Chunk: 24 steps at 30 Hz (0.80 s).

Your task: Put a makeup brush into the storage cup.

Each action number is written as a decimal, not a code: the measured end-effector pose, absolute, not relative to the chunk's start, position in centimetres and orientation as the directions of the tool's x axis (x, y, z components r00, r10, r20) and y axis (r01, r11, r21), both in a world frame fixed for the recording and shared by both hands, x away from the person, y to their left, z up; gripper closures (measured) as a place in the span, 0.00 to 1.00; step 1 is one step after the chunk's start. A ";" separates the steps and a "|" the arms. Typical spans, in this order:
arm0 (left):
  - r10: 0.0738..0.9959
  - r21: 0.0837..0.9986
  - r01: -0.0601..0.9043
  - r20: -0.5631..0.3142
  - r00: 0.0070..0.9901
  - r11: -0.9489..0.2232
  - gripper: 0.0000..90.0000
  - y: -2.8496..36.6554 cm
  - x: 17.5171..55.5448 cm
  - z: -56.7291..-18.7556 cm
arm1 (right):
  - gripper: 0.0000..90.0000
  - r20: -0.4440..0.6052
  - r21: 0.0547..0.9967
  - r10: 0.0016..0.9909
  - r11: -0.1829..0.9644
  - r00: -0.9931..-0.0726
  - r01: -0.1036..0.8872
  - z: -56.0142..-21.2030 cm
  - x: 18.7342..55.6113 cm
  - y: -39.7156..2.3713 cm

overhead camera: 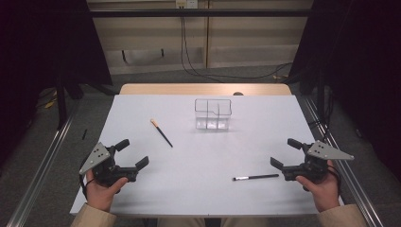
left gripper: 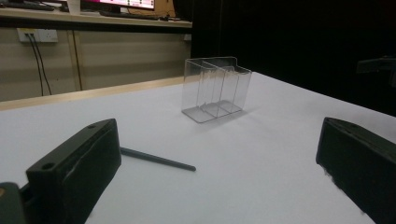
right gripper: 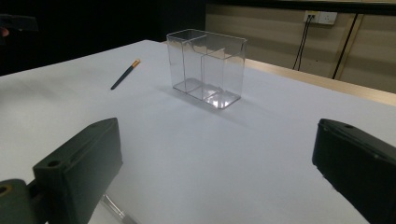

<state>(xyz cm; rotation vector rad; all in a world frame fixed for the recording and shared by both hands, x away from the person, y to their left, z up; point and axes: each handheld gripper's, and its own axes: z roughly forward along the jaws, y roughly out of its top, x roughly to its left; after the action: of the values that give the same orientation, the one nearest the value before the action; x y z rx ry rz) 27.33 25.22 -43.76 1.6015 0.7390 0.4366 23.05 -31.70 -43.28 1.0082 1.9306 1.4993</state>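
Observation:
A clear divided organizer (overhead camera: 213,114) stands at the far middle of the white table (overhead camera: 198,156). To its left lies a black brush with an orange end (overhead camera: 161,132). A second black brush with a silver ferrule (overhead camera: 255,177) lies near the front right. My left gripper (overhead camera: 133,153) rests open at the front left, nothing between its jaws. My right gripper (overhead camera: 284,152) is open too, just right of the second brush. In the left gripper view the dark brush handle (left gripper: 156,159) lies ahead of the gripper (left gripper: 219,140), the organizer (left gripper: 215,88) beyond it. The right gripper view shows the organizer (right gripper: 207,67) and the orange-ended brush (right gripper: 125,73).
Metal rails (overhead camera: 42,165) run along both sides of the table. A wooden strip (overhead camera: 205,89) borders its far edge. Black cables (overhead camera: 198,71) trail across the floor behind it, below a wall socket (overhead camera: 185,4). Dark curtains hang at left and right.

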 end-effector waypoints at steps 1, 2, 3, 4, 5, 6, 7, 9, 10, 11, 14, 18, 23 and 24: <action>0.679 0.976 0.214 -0.128 0.723 -0.045 0.00 25.2 27.4 -43.8 | 0.01 0.058 0.960 0.792 0.122 -0.608 0.250 -43.3 23.0 -31.7; 0.679 0.976 0.215 -0.132 0.722 -0.040 0.00 25.1 27.4 -43.8 | 0.01 0.054 0.960 0.793 0.125 -0.607 0.250 -43.3 23.0 -31.7; 0.680 0.976 0.215 -0.132 0.721 -0.039 0.00 25.1 27.5 -43.8 | 0.01 0.052 0.960 0.792 0.128 -0.608 0.248 -43.3 23.0 -31.6; 0.682 0.975 0.219 -0.136 0.718 -0.036 0.00 25.0 27.6 -43.7 | 0.01 0.049 0.960 0.792 0.131 -0.609 0.246 -43.3 23.0 -31.6; 0.683 0.975 0.218 -0.136 0.718 -0.035 0.00 24.9 27.7 -43.7 | 0.01 0.045 0.960 0.792 0.134 -0.609 0.246 -43.3 22.9 -31.6; 0.684 0.975 0.218 -0.134 0.718 -0.038 0.00 24.8 27.9 -43.7 | 0.01 0.045 0.959 0.790 0.137 -0.611 0.247 -43.3 22.9 -31.6; 0.685 0.975 0.218 -0.130 0.717 -0.042 0.00 24.8 28.0 -43.7 | 0.01 0.043 0.959 0.790 0.138 -0.611 0.247 -43.3 22.9 -31.6; 0.685 0.975 0.219 -0.131 0.717 -0.043 0.00 24.6 28.3 -43.7 | 0.01 0.042 0.959 0.790 0.139 -0.611 0.246 -43.3 22.9 -31.7; 0.689 0.975 0.221 -0.134 0.712 -0.038 0.00 24.4 28.5 -43.7 | 0.01 0.045 0.959 0.791 0.136 -0.610 0.247 -43.3 22.8 -31.7; 0.691 0.975 0.219 -0.130 0.711 -0.043 0.00 24.4 28.7 -43.6 | 0.01 0.045 0.959 0.792 0.137 -0.608 0.248 -43.3 22.8 -31.7; 0.696 0.975 0.223 -0.146 0.703 -0.021 0.00 24.2 29.3 -43.4 | 0.01 0.044 0.959 0.793 0.138 -0.608 0.249 -43.4 22.8 -31.7; 0.702 0.975 0.222 -0.144 0.698 -0.022 0.00 23.8 30.2 -43.5 | 0.01 0.035 0.958 0.795 0.147 -0.606 0.248 -43.4 22.6 -31.6; 0.715 0.975 0.219 -0.126 0.688 -0.039 0.00 23.1 31.6 -43.5 | 0.01 0.024 0.957 0.790 0.159 -0.613 0.243 -43.3 22.6 -31.4; 0.719 0.975 0.217 -0.119 0.685 -0.045 0.00 23.0 31.9 -43.5 | 0.01 0.022 0.957 0.788 0.162 -0.615 0.242 -43.3 22.6 -31.4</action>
<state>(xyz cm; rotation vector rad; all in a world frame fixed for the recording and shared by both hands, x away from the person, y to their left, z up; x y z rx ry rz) 31.90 23.05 -43.55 1.6023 0.7829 0.4824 22.60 -31.37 -43.31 0.9735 1.9539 1.4654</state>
